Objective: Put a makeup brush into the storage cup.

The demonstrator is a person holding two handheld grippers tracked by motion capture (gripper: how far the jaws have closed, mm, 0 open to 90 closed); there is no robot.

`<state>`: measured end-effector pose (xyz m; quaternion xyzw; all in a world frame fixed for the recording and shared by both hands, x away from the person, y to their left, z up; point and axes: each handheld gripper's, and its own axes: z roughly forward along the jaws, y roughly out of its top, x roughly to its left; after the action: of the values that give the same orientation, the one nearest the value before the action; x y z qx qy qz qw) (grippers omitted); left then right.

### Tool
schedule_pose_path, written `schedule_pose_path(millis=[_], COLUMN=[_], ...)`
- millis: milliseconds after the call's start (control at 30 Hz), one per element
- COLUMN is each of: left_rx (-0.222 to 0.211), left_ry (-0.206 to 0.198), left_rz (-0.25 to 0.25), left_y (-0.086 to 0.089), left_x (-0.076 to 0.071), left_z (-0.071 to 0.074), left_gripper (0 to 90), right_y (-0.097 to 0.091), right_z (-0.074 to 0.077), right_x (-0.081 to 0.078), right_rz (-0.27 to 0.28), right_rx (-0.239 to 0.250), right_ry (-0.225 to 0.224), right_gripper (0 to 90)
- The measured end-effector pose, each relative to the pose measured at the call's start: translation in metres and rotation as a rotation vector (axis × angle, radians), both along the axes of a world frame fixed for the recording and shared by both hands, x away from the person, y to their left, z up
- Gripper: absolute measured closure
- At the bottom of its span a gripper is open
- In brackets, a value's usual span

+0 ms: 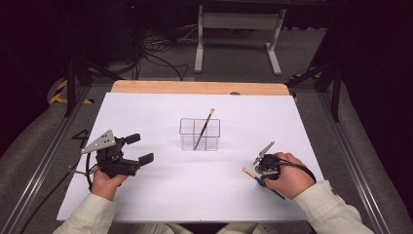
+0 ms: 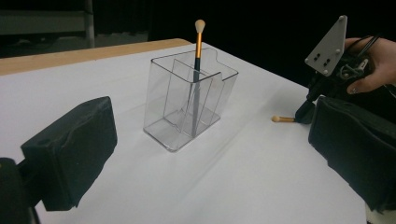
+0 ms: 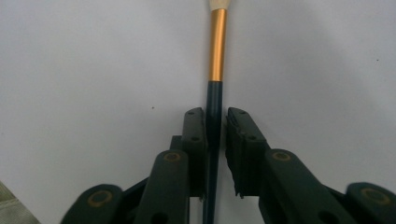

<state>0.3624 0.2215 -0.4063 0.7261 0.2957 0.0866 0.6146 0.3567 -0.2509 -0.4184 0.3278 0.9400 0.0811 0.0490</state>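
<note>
Covering most of the wooden table [image 1: 195,87] is a white sheet [image 1: 160,195], with a strip of bare wood showing along the far edge. Near the sheet's middle stands a clear plastic organizer box [image 1: 199,134] with inner dividers; in the left gripper view its compartments show plainly [image 2: 187,105]. One makeup brush [image 1: 204,129] stands tilted inside it, dark handle down, gold ferrule and pale tip leaning toward the far right above the rim [image 2: 198,46]. The left gripper [image 1: 141,148], held in the person's left hand [image 1: 104,183] at the near left of the sheet, has its jaws spread wide with nothing between them; in its own view the two black pads sit far apart at either side, and the box lies ahead between them, well apart from both. The right gripper [image 1: 258,175], held in the right hand [image 1: 287,175] at the near right, is lowered to the sheet over a second makeup brush [image 1: 251,173] that lies flat there, its pale tip pointing left. In the right gripper view the jaws stand narrowly parted on either side of the brush's dark handle [image 3: 214,140], close beside it; whether the pads actually press on it cannot be told. The gold ferrule [image 3: 217,46] and pale tip extend beyond the jaw ends.
</note>
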Motion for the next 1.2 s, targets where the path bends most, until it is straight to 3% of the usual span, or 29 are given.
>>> schedule_pose_path(millis=[67,500,733,1200], left_rx=[-0.002,-0.007,-0.006,-0.009], left_ry=[0.003,0.001,-0.026,-0.039], left_rz=[-0.001,-0.005,-0.003,0.000], left_y=[0.000,0.001,0.000,0.003], left_x=[0.000,0.000,-0.002,-0.003], left_z=[0.000,-0.001,0.000,-0.001], left_gripper=[1.9,1.9,1.7,1.5], right_y=[0.000,-0.001,-0.003,-0.005], right_z=[0.000,0.001,0.010,0.030], right_x=[0.000,0.000,0.000,0.002], right_rz=[-0.008,-0.028,-0.033,-0.018], right_rx=[0.000,0.007,0.052,0.140], right_ry=[0.005,0.003,-0.035,-0.114], right_gripper=[83.4,83.5,83.5,83.5])
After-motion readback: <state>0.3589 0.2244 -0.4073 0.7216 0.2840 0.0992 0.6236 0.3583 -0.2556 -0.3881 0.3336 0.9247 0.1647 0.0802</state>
